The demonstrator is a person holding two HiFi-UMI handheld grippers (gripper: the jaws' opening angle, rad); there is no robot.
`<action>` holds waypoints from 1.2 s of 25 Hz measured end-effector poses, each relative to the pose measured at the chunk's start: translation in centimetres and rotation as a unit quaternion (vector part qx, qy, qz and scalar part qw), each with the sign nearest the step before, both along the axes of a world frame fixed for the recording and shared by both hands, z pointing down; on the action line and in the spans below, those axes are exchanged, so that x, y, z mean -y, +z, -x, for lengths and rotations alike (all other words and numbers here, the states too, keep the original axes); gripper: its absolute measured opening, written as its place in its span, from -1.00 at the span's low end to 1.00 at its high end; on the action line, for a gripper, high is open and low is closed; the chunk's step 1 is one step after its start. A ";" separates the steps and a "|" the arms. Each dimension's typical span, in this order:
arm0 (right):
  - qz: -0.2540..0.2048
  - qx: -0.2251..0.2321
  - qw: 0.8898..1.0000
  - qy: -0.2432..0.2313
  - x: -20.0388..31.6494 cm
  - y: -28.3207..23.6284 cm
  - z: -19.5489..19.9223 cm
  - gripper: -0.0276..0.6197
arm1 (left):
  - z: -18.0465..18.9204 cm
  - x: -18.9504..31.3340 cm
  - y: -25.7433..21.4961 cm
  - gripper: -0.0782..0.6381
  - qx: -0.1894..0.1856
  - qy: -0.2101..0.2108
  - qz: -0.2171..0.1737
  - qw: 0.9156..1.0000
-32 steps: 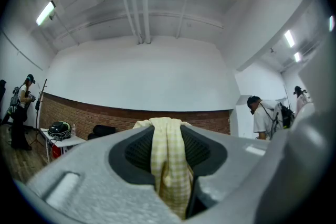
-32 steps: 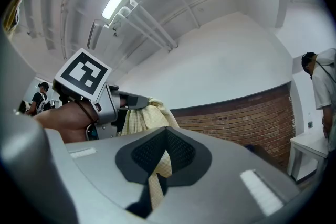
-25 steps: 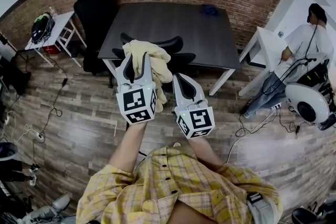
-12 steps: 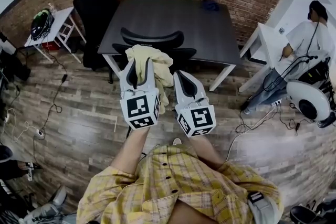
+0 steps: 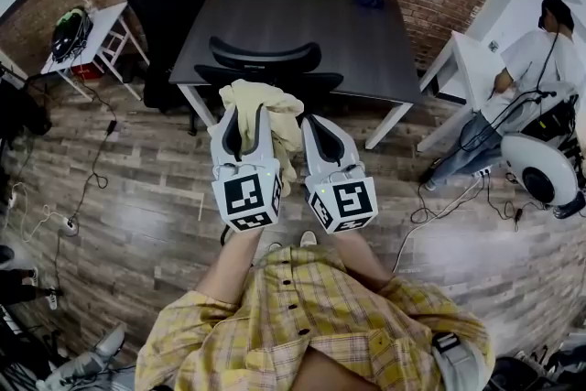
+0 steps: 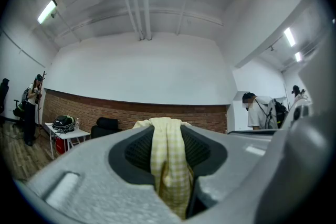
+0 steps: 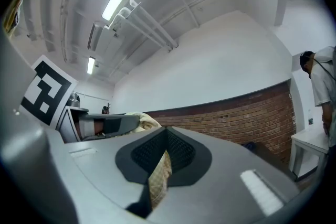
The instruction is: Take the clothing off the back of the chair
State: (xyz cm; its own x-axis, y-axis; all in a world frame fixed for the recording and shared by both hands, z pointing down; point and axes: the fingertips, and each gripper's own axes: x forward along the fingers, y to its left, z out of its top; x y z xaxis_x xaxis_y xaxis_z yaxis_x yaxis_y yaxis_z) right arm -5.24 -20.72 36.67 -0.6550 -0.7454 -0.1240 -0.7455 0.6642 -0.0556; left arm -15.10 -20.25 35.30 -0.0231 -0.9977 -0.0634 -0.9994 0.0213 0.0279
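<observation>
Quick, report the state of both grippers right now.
Left gripper: closed on the yellow checked clothing.
Right gripper: closed on a fold of the same clothing.

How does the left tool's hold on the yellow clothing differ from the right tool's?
The left tool clamps a thick fold of the clothing, its jaws partly apart; the right tool pinches only a thin strip, jaws nearly together. The clothing heaps over the left tool's tip, not the right tool's. Both are shut on the same clothing.
</observation>
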 end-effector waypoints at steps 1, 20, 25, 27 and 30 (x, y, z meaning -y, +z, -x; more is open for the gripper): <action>0.000 -0.001 1.000 -0.001 -0.1 0.0 0.0 -0.90 | -0.1 -0.2 0.2 -0.37 0.001 -0.002 0.001 1.000; 0.006 -0.011 1.000 -0.003 -0.4 0.8 0.0 -0.90 | -1.1 -1.9 2.2 -0.37 0.014 -0.007 0.009 1.000; 0.012 -0.013 1.000 -0.009 -0.6 1.0 0.1 -0.90 | -1.1 -2.4 2.8 -0.37 0.010 -0.010 0.014 1.000; 0.013 -0.015 1.000 -0.010 -0.7 1.2 0.0 -0.90 | -1.3 -2.7 3.0 -0.37 0.008 -0.010 0.016 1.000; 0.014 -0.018 1.000 -0.011 -0.8 1.4 -0.1 -0.90 | -1.4 -2.9 3.3 -0.37 0.007 -0.011 0.018 1.000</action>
